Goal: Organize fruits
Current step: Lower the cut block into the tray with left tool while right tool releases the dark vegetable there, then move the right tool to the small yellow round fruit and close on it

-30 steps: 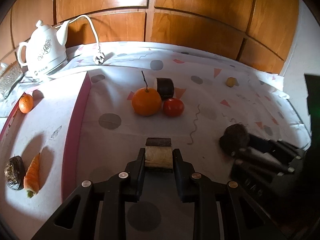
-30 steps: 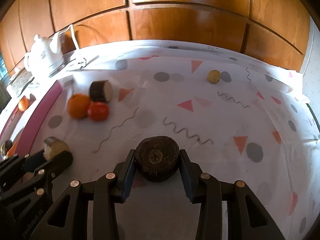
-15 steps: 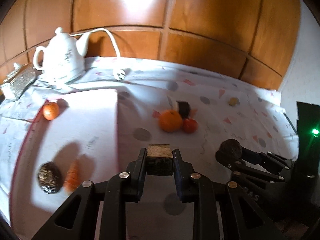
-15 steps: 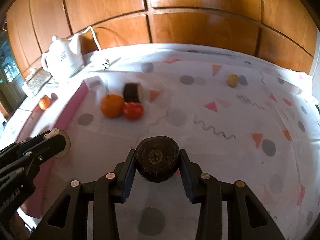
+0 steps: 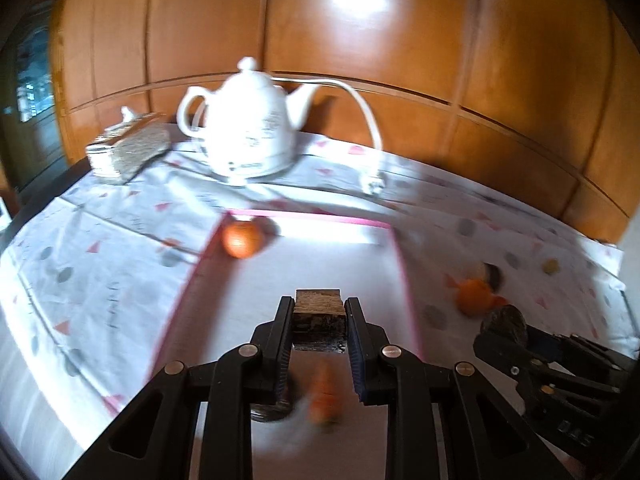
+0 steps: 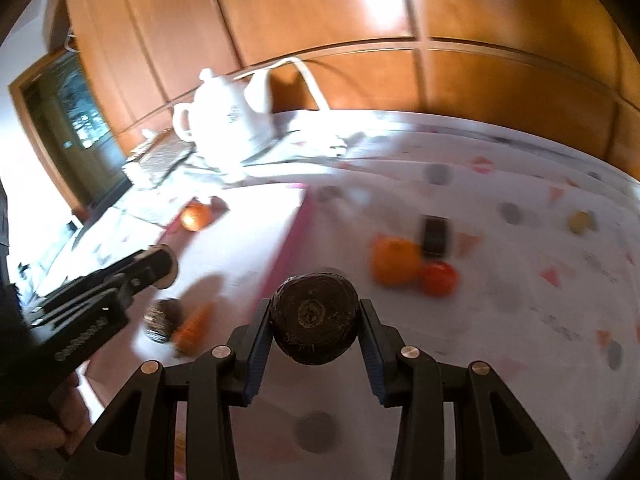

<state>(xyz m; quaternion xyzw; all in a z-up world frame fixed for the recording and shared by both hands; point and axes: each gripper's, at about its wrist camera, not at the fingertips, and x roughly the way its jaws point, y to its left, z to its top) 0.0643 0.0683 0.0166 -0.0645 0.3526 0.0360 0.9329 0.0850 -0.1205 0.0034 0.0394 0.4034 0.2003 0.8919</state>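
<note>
My left gripper (image 5: 318, 322) is shut on a dark-skinned cut piece with a tan face (image 5: 319, 314) and holds it above the white, pink-edged tray (image 5: 288, 276). On the tray lie a small orange fruit (image 5: 241, 239), a carrot (image 6: 192, 326) and a dark wrinkled fruit (image 6: 163, 319). My right gripper (image 6: 314, 320) is shut on a round dark fruit (image 6: 314, 316), held above the tray's right edge. On the cloth to the right sit an orange (image 6: 394, 260), a red tomato (image 6: 439, 278), a dark cut piece (image 6: 434, 234) and a small yellow fruit (image 6: 581, 221).
A white electric kettle (image 5: 250, 128) with its cord stands behind the tray. A silver tissue box (image 5: 128, 150) sits to its left. Wooden panels close off the back. The patterned tablecloth (image 6: 540, 300) covers the table.
Both grippers have lifted and swung left with their pieces. The left one now hangs over the tray instead of the cloth. The right one has come up to the tray's edge.
</note>
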